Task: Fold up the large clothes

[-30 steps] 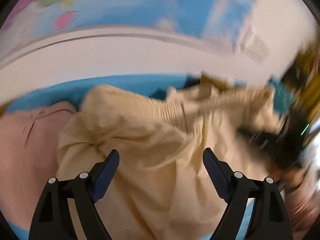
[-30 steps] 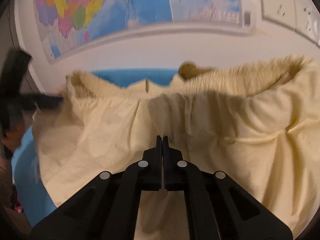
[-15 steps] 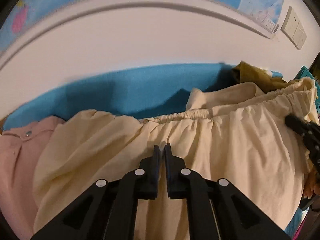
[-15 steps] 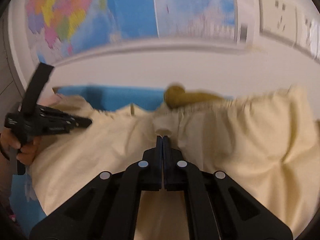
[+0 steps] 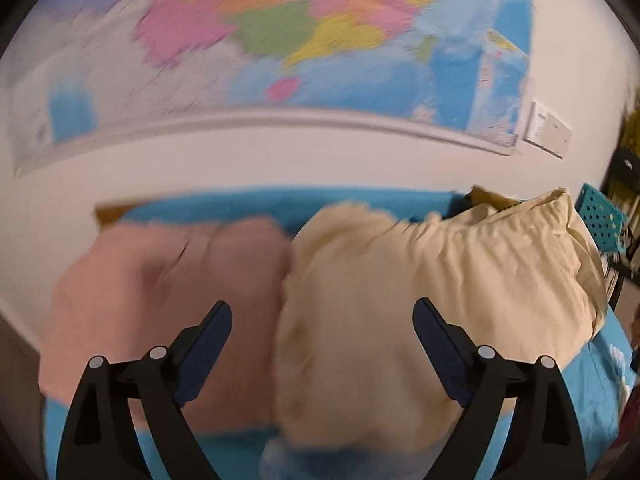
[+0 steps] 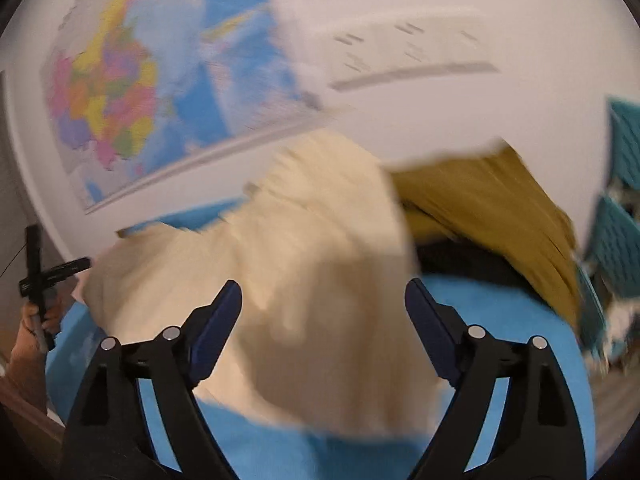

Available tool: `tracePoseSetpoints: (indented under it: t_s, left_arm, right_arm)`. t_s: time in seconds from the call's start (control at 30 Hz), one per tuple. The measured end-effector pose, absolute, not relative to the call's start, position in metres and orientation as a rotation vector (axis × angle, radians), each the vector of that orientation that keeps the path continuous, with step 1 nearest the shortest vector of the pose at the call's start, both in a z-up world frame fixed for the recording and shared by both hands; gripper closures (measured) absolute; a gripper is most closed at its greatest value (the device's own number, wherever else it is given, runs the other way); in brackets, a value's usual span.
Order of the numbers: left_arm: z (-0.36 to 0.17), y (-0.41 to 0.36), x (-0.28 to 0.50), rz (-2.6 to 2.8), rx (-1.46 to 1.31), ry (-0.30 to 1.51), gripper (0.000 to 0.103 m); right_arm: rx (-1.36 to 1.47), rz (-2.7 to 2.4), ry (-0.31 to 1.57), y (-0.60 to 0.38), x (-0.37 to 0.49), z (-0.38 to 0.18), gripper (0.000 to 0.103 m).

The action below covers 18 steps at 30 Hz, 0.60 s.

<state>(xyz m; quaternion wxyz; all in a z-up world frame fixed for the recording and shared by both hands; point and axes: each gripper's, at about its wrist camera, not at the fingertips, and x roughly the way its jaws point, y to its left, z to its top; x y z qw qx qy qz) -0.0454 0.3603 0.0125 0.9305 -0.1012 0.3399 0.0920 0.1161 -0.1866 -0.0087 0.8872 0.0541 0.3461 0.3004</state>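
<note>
Cream garment lying folded in a thick bundle on the blue table, released a moment ago; half a second back both sets of jaws were pinched shut on its cloth near the gathered waistband. Left gripper now opening wide, nothing between the pads, cloth only beneath. Right gripper likewise opening, empty, hovering above the same garment. Judged: fold laid down, both tools pulling back; next step probably smoothing, a further fold, or the next piece.

Pink garment just beside the cream one on its left, touching along one edge. Mustard cloth and a dark item beyond it on the right, close to the bundle. Teal basket at table's far right. Map on wall behind. Heavy blur in both views; edges of the fold not checkable.
</note>
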Motion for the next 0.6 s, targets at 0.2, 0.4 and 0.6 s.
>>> tracePoseSetpoints:
  t_s: [0.2,0.4,0.6]
  left_arm:
    - [-0.029,0.350,-0.047,0.082,-0.257,0.752,0.015]
    - [-0.042,0.317,-0.039,0.025,-0.246,0.785,0.064]
    - [0.007,0.318,-0.080,-0.106,-0.367,0.731,0.077]
  right_arm:
    - [0.146,0.637,0.910,-0.205,0.122,-0.069,0.018]
    - [0.198,0.747,0.906,-0.200,0.124,-0.058,0.092]
    - [0.237,0.923,0.734,-0.230,0.080,0.031,0.097]
